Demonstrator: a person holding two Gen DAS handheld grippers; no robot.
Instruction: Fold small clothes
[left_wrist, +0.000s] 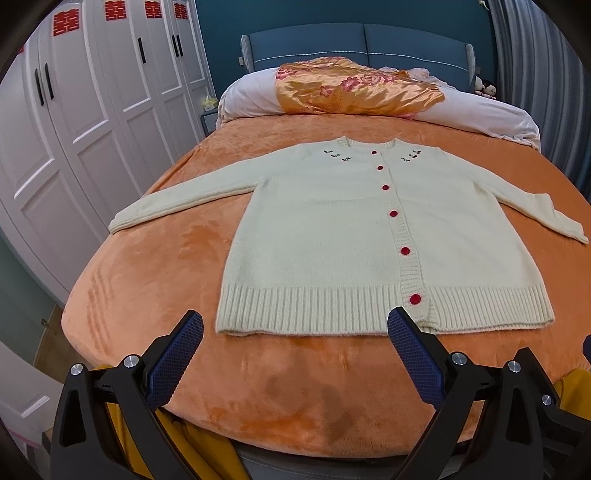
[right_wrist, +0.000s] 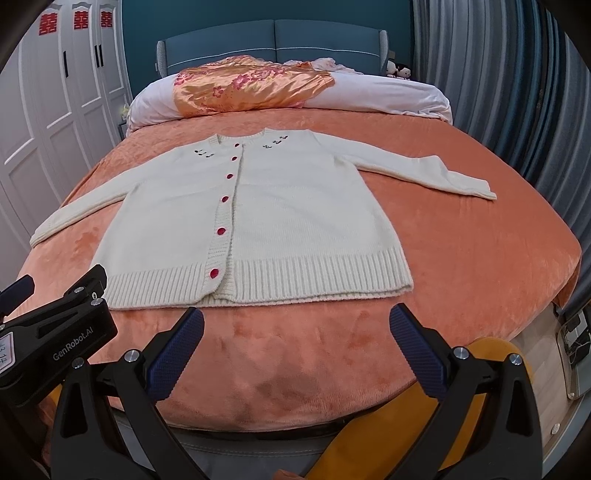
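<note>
A cream knit cardigan (left_wrist: 325, 236) with red buttons lies flat and face up on the orange bedspread (left_wrist: 155, 295), sleeves spread out to both sides. It also shows in the right wrist view (right_wrist: 295, 221). My left gripper (left_wrist: 295, 325) is open and empty, hovering just short of the ribbed hem near the bed's foot. My right gripper (right_wrist: 295, 321) is open and empty, also just short of the hem. The left gripper's body (right_wrist: 55, 328) shows at the left of the right wrist view.
A rolled white duvet with an orange floral cover (left_wrist: 354, 88) lies at the head of the bed by the blue headboard (left_wrist: 362, 44). White wardrobes (left_wrist: 74, 110) stand to the left. Grey curtains (right_wrist: 517, 92) hang to the right. Yellow cloth (right_wrist: 476, 369) shows below the bed's foot.
</note>
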